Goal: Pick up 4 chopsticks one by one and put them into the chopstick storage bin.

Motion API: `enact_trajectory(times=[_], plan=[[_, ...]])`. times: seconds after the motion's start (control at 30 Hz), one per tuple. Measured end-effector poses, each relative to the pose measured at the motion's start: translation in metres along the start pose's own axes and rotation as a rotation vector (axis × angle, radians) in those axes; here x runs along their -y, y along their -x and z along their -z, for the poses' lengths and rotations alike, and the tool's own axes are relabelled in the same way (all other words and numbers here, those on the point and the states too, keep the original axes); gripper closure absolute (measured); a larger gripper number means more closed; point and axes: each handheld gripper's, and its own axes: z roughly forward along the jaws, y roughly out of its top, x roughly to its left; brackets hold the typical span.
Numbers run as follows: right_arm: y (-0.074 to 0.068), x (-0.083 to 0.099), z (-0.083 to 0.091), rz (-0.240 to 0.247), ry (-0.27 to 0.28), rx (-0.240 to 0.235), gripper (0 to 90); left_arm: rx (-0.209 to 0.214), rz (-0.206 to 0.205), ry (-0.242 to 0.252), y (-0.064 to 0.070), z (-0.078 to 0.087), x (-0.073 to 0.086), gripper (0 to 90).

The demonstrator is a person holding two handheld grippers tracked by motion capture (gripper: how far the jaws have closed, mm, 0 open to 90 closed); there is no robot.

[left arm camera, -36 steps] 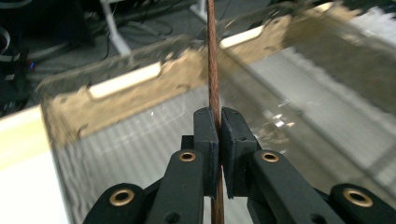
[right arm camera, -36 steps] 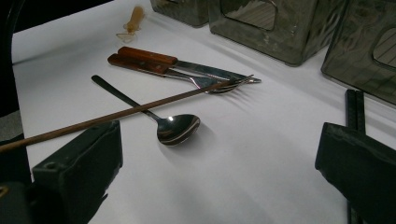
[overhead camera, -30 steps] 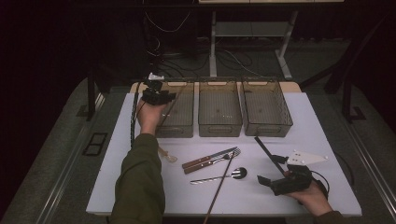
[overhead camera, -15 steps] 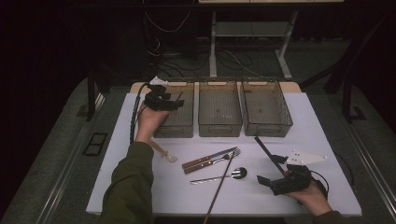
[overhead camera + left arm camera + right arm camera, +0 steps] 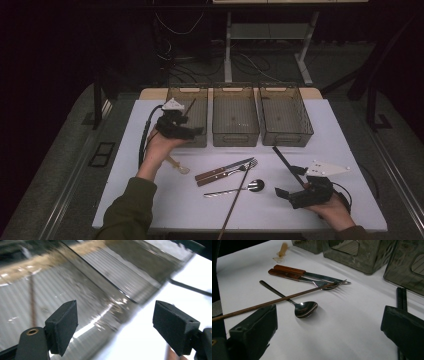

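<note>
Up at ten o'clock on the bench (image 5: 325, 130), holding the left gripper (image 5: 196, 131) just over the front wall of the left bin (image 5: 187, 89), wrist bent back, palm turned upward, forearm running in from seven o'clock. Jaws released and spread wide in the left gripper view, with nothing between them. Inside that bin, leaning toward one o'clock, a thin brown stick (image 5: 191, 106).

Toward the middle: a small wooden spoon (image 5: 176, 165), then a knife (image 5: 225, 168) and fork (image 5: 235, 171) with wooden handles, a metal spoon (image 5: 235, 189), and a long brown chopstick (image 5: 237, 197) laid across them toward six o'clock. Probably light and stiff, that chopstick, and apt to roll or swing; best pinched near its middle, where raised off the bench by the fork.

At four o'clock, a pair of black chopsticks (image 5: 286, 164) flat on the bench, just beside the right gripper (image 5: 289, 181). Likely slick and thin; better taken together, crosswise, near mid-length. Right hand low on the bench, wrist level, jaws aimed at ten o'clock, released and empty.
</note>
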Motion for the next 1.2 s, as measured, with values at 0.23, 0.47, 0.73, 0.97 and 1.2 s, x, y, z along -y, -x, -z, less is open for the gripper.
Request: enact_trajectory(times=[0.23,0.47,0.73,0.97,1.2], plan=[[0.000,0.000,0.000,0.003,-0.002,0.002,1.0,0.053,-0.004,0.004,0.034,0.004,0.024,23.1],[-0.001,0.000,0.000,0.002,-0.001,0.004,1.0,0.092,-0.043,-0.013,0.070,0.004,0.044,38.6],[-0.003,0.000,0.000,0.007,-0.002,0.004,1.0,0.171,-0.125,-0.077,0.113,-0.007,0.064,57.9],[-0.002,0.000,0.000,0.009,-0.008,0.009,1.0,0.221,-0.156,-0.116,0.140,-0.018,0.074,66.9],[-0.003,0.000,0.000,0.012,-0.007,0.008,1.0,0.256,-0.177,-0.162,0.155,-0.031,0.078,72.2]])
